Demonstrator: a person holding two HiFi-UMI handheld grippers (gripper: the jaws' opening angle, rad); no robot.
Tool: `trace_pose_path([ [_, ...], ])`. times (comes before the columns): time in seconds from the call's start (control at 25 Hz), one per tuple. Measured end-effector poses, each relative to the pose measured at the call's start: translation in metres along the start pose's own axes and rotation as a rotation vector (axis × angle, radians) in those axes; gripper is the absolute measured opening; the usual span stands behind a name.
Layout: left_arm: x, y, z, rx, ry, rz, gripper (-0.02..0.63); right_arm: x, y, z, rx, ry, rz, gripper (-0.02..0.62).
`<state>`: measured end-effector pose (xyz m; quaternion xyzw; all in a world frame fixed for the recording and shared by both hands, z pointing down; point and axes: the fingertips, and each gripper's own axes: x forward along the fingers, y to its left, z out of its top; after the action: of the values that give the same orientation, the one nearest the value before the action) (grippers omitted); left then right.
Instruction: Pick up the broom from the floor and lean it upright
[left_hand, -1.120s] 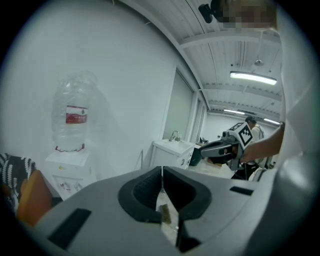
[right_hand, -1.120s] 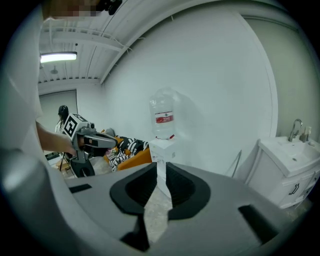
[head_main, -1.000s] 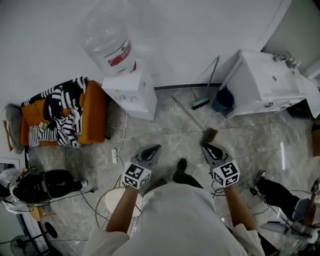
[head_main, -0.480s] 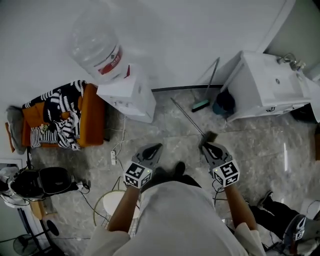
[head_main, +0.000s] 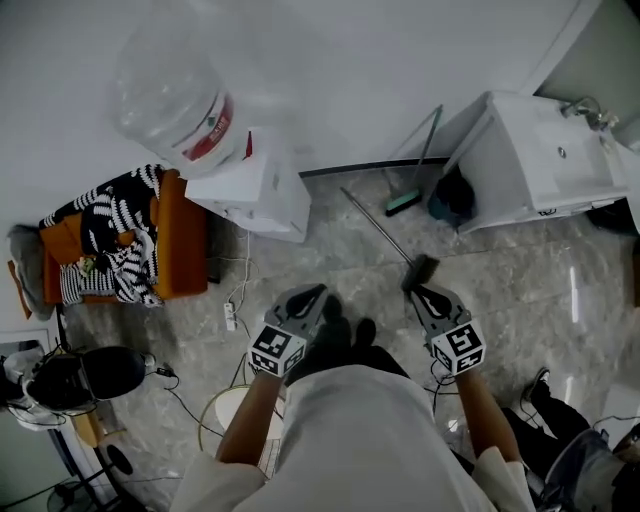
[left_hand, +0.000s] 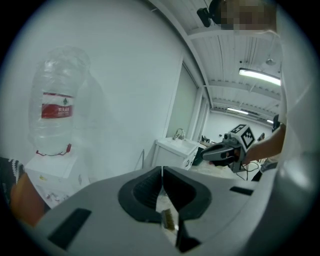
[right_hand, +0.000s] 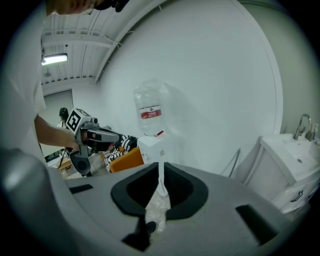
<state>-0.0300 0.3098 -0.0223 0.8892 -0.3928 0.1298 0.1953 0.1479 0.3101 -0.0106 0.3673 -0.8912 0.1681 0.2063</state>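
Note:
The broom lies on the marble floor, its thin handle (head_main: 378, 228) running up-left from the dark head (head_main: 420, 270). My right gripper (head_main: 425, 293) hovers just short of that head, apart from it. Its jaws have just been closing and stand open by a narrow slit (right_hand: 160, 172), with nothing between them. My left gripper (head_main: 313, 293) is held out to the left of the broom, over bare floor. In the left gripper view its tips (left_hand: 161, 172) meet, shut and empty.
A water dispenser (head_main: 255, 185) with a big bottle (head_main: 175, 95) stands at the wall ahead-left, beside an orange chair (head_main: 185, 235). A white sink cabinet (head_main: 540, 165), a dark bin (head_main: 450, 200) and a green-headed broom (head_main: 405, 203) are ahead-right. Another person's legs (head_main: 580, 460) are at lower right.
I have stepped toward the wall with both grippers held out. The dispenser and cabinet look nearer, and the other person's legs have slid toward the lower right corner.

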Motion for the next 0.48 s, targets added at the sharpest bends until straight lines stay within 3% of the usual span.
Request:
trace_pose_path([
  [0.48, 0.065, 0.105, -0.011, 0.011, 0.059, -0.133, 0.012, 0.097, -0.038, 0.010, 0.013, 0.114, -0.079, 0.031],
])
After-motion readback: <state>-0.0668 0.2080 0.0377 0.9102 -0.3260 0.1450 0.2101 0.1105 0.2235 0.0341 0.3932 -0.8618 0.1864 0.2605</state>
